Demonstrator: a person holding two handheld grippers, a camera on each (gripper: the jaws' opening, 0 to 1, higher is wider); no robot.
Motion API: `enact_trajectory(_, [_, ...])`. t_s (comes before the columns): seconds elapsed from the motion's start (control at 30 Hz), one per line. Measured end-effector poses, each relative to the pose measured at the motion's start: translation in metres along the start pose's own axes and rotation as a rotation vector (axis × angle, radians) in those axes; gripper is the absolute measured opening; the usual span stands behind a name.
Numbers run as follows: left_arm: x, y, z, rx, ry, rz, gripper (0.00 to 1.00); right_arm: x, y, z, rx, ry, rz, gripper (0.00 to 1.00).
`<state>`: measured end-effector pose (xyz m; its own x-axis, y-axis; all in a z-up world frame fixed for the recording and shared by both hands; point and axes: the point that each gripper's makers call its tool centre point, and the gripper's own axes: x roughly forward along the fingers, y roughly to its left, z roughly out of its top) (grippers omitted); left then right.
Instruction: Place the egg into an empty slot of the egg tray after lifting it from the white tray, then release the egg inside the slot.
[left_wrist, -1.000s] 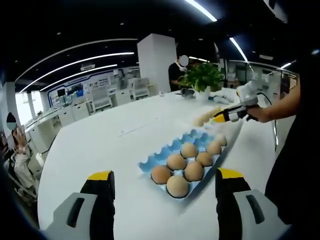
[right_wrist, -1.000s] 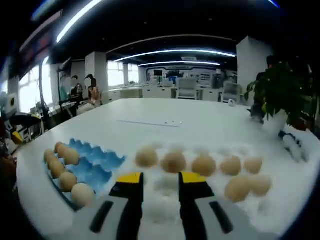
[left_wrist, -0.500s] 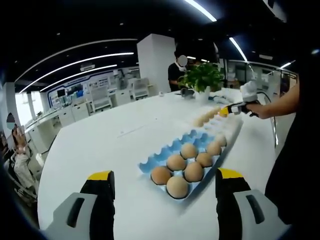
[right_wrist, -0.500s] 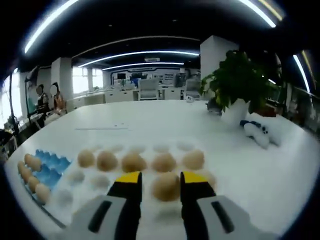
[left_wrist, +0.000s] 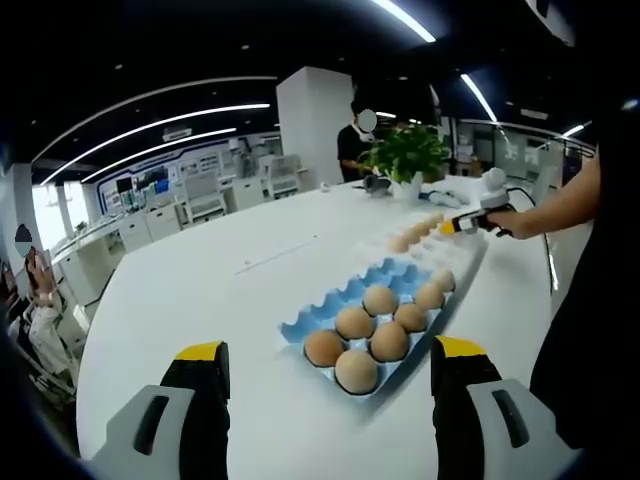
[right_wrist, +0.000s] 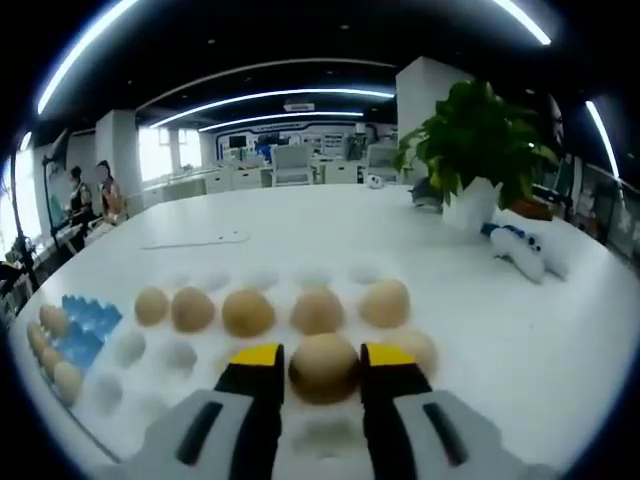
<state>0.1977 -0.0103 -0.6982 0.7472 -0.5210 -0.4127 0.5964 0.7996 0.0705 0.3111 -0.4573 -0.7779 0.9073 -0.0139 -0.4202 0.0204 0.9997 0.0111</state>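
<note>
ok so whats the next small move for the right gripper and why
Probably close the right gripper on the egg: the egg sits between its open jaws on the white tray, apparently not yet gripped. Then lift it toward the blue egg tray.

white tray (right_wrist: 130, 400) blurred — egg tray (right_wrist: 85, 345) edge-cropped

Your egg tray (left_wrist: 345, 300) on table (left_wrist: 200, 300), white tray (right_wrist: 200, 395) beyond it, plant (right_wrist: 480, 150) behind, egg (right_wrist: 324, 366) between your right jaws.

blue egg tray (left_wrist: 340, 300) with six eggs beyond open left gripper (left_wrist: 330, 365) fingers on white table (left_wrist: 200, 300)
</note>
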Motion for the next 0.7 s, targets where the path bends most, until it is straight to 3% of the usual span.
enact_trajectory(0.37, [-0.0003,0.0001,0.0010,0.003,-0.002,0.001,0.84,0.0000,-0.0022,0.0004,0.021,-0.014,-0.004,0.27])
enact_trajectory(0.53, [0.0002,-0.0009,0.0006,0.002,-0.001,-0.002,0.84,0.0008,0.0009,0.0008,-0.058,0.012,-0.006,0.28])
enact_trajectory(0.6, [0.0004,-0.0015,0.0008,0.003,-0.001,-0.004,0.84,0.0004,-0.0008,0.0006,-0.013,0.009,-0.004,0.27])
enact_trajectory(0.7, [0.0003,-0.0018,0.0017,0.004,-0.003,-0.004,0.84,-0.0002,-0.0017,0.0006,-0.020,-0.003,0.004,0.26])
